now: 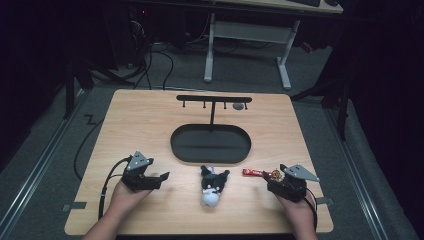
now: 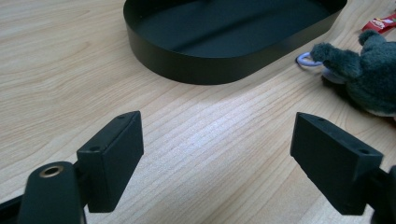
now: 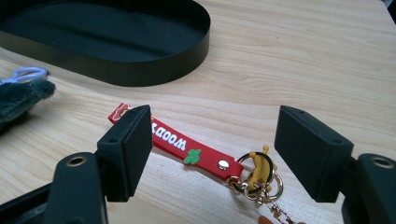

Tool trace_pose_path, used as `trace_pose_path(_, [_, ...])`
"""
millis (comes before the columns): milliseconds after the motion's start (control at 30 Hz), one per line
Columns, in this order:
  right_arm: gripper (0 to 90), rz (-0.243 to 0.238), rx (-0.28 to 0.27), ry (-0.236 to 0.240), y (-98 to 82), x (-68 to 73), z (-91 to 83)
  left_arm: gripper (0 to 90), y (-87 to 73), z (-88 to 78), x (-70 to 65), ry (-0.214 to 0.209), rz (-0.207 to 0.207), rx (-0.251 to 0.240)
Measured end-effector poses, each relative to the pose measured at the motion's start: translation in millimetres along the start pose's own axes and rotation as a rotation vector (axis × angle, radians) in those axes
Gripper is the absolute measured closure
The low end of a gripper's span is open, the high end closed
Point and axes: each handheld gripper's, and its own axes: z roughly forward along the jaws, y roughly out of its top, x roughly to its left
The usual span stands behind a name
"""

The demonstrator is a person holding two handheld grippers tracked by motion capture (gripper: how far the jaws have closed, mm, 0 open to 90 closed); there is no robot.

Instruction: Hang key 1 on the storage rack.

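Your right gripper (image 3: pixel 212 154) rests near the table's (image 1: pixel 150 120) front right corner, jaws spread astride the red key strap (image 3: pixel 187 148); your left gripper (image 2: pixel 217 158) rests front left, jaws spread over bare wood.

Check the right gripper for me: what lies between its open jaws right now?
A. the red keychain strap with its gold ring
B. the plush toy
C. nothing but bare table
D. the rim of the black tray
A: in the right gripper view the red keychain strap lies flat on the table between the jaws of the right gripper, which stand open and apart from it.
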Motion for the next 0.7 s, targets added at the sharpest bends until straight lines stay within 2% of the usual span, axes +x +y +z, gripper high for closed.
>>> trace_pose_path(133, [28.0, -0.009, -0.009, 0.014, 1.8, 2.4, -0.6, 17.9, -0.2, 0.2, 0.2, 0.005, 0.004, 0.001])
trace_pose_path(367, [27.6, -0.04, 0.012, 0.042, 6.0, 13.9, -1.4, 18.1, -0.3, 0.6, -0.9, 0.005, 0.008, 0.003])
trace_pose_path(700, [27.3, -0.093, 0.074, 0.093, 8.8, 30.9, 2.0, 18.1, -0.8, 2.0, -1.8, 0.001, 0.018, 0.013])
